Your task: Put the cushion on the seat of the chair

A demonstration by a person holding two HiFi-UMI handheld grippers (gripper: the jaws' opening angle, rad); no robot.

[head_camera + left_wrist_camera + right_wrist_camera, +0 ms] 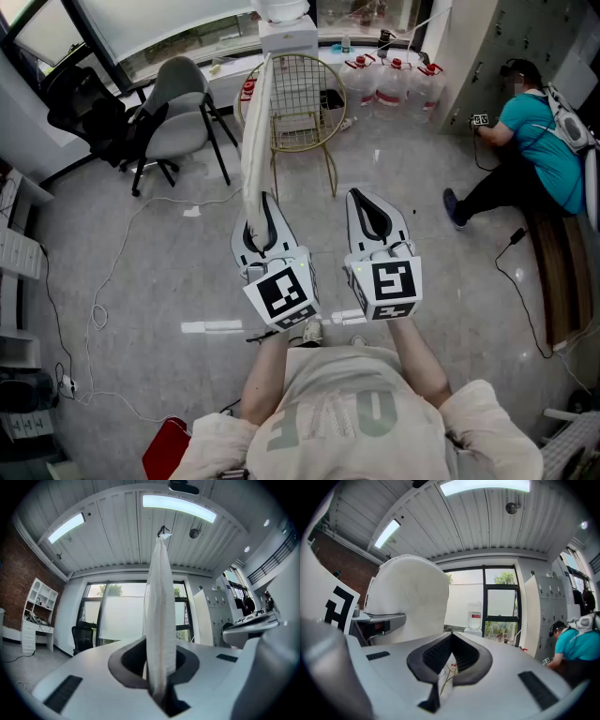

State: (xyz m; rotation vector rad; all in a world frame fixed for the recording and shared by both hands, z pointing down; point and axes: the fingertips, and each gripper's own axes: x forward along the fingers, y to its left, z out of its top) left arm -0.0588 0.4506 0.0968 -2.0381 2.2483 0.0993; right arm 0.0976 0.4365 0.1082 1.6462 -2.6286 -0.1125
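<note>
Cushion (254, 141) in left gripper (262, 221), right gripper (371, 214) seemingly shut

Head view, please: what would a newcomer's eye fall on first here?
A white cushion stands edge-on, pinched in the left gripper at centre, reaching up towards a gold wire chair just beyond. The right gripper beside it holds nothing, and a person in a teal top crouches at the far right.
</note>
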